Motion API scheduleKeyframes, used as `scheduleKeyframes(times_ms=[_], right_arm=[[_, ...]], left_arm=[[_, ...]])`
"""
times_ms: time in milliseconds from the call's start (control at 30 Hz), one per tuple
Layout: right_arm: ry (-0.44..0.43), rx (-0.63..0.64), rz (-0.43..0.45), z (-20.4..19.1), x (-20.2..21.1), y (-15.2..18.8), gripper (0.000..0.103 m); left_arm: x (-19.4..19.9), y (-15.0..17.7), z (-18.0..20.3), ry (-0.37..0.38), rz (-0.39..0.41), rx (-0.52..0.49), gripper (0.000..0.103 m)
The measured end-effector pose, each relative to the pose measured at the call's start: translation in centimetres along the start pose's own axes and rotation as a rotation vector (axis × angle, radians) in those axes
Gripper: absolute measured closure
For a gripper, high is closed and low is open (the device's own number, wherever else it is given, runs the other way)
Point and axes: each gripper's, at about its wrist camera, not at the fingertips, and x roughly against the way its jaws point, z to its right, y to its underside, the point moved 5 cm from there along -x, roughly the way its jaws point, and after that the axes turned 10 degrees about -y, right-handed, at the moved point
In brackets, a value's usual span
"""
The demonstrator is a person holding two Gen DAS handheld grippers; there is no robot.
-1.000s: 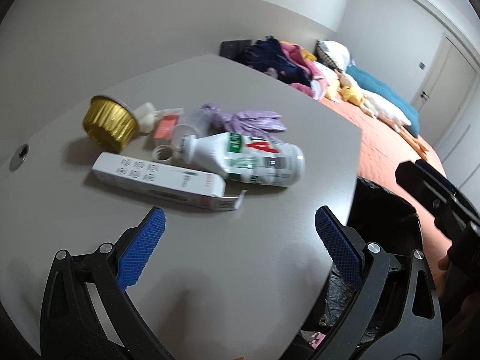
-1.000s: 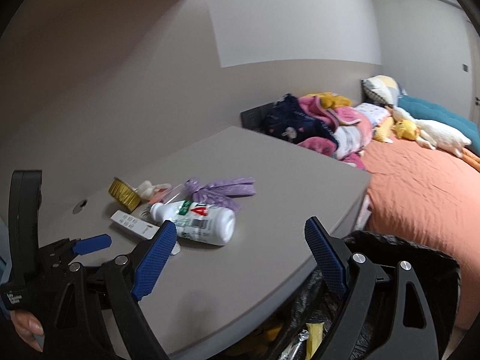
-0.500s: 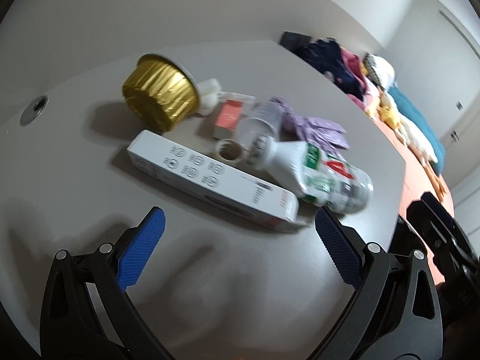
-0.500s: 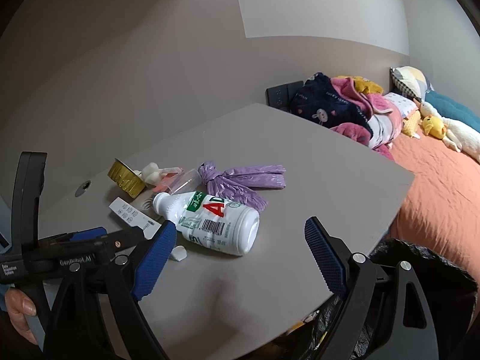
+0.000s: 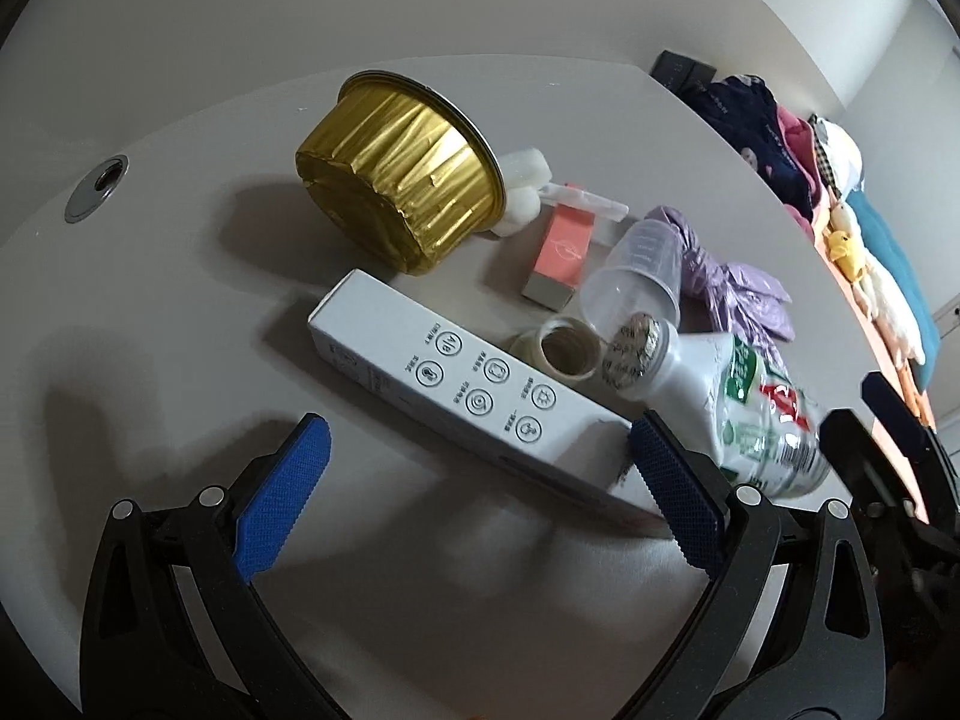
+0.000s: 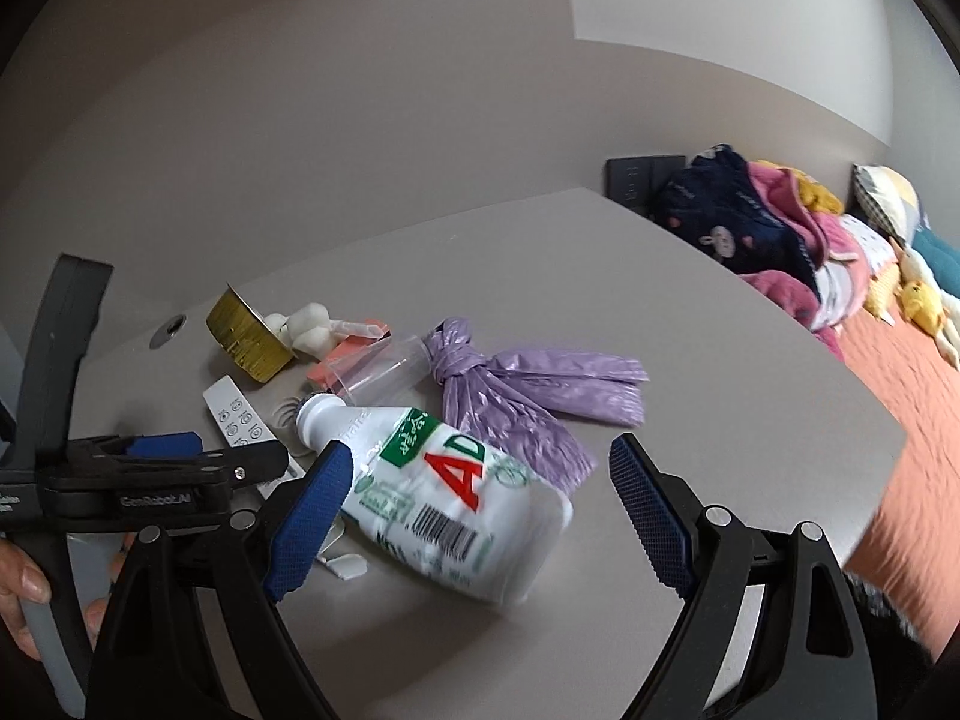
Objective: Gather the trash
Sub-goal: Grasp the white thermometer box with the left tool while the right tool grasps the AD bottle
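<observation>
Bedroom setup, with a grey table (image 5: 180,312) next to an orange bed (image 6: 900,396) piled with clothes and plush toys. Trash sat clustered on the tabletop: a crinkled gold foil cup (image 5: 399,168) tipped on its side, a long white cardboard box with round icons (image 5: 462,396), a small pink box (image 5: 561,255), a clear plastic measuring cup (image 5: 639,282), a knotted purple plastic bag (image 6: 522,390), and a white plastic drink bottle with a green and red label (image 6: 444,486) lying down. Left gripper (image 5: 474,480) hovered over the white box, blue pads spread wide, pinching nothing. Right gripper (image 6: 480,486) was spread wide too, with the bottle between its pads but not squeezed, as far as I could tell
</observation>
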Motion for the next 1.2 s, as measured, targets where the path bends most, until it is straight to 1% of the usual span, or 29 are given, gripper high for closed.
scheduleKeyframes(times_ms=[133, 233, 333, 433, 533, 633, 700, 733, 800, 833, 900, 933, 1000, 1033, 1067, 1100, 1200], right_arm=[[-0.043, 0.012, -0.031, 0.3, -1.4, -0.4, 0.016], [-0.066, 0.016, -0.058, 0.7, -2.5, -0.3, 0.016], [-0.107, 0.012, -0.089, 0.6, -3.3, 0.0, 0.016], [-0.142, 0.021, -0.113, 0.0, -3.9, 0.5, 0.016], [-0.135, 0.034, -0.121, -0.6, -4.1, 0.8, 0.016], [-0.125, 0.05, -0.121, -0.9, -3.8, 1.0, 0.025], [-0.168, 0.036, -0.132, -1.1, -3.5, 1.2, 0.039], [-0.18, 0.031, -0.135, -1.1, -3.4, 1.3, 0.04], [-0.177, 0.053, -0.14, -1.5, -3.1, 1.5, 0.043], [-0.179, 0.066, -0.144, -1.9, -3.0, 1.7, 0.043], [-0.189, 0.079, -0.154, -2.4, -3.0, 1.9, 0.043], [-0.191, 0.086, -0.157, -2.7, -3.1, 2.0, 0.043], [-0.2, 0.089, -0.164, -3.0, -3.2, 2.0, 0.043], [-0.206, 0.09, -0.168, -3.2, -3.3, 2.0, 0.043], [-0.211, 0.094, -0.172, -3.4, -3.4, 2.0, 0.043], [-0.213, 0.101, -0.176, -3.6, -3.4, 2.0, 0.043], [-0.216, 0.125, -0.186, -4.6, -3.6, 2.1, 0.043]], left_arm=[[-0.2, -0.4, 0.0, -0.014, -0.006, 0.008, 0.006], [-0.6, -0.5, -0.1, 0.012, -0.03, 0.033, 0.006], [-0.9, -0.6, -0.2, 0.033, -0.057, 0.059, 0.006], [-1.0, -0.7, -0.1, 0.022, -0.07, 0.073, 0.006], [-1.0, -0.9, 0.6, 0.001, -0.064, 0.064, 0.006], [-1.5, -1.3, 0.9, -0.025, -0.088, 0.085, 0.006], [-1.8, -1.3, 1.0, -0.071, -0.094, 0.077, 0.007], [-1.9, -1.2, 1.3, -0.085, -0.093, 0.059, 0.007], [-1.9, -0.7, 1.8, -0.118, -0.084, 0.015, 0.008], [-2.0, -0.6, 1.9, -0.128, -0.076, 0.001, 0.009], [-1.7, -0.3, 1.8, -0.154, -0.058, -0.023, 0.02], [-1.6, -0.3, 1.6, -0.155, -0.052, -0.031, 0.023], [-1.4, -0.2, 1.2, -0.156, -0.038, -0.05, 0.04], [-1.3, -0.2, 1.0, -0.154, -0.035, -0.059, 0.044], [-1.2, -0.1, 0.8, -0.158, -0.029, -0.079, 0.05], [-1.1, 0.0, 0.6, -0.159, -0.025, -0.095, 0.055], [-1.0, 0.2, 0.2, -0.157, -0.02, -0.139, 0.055]])
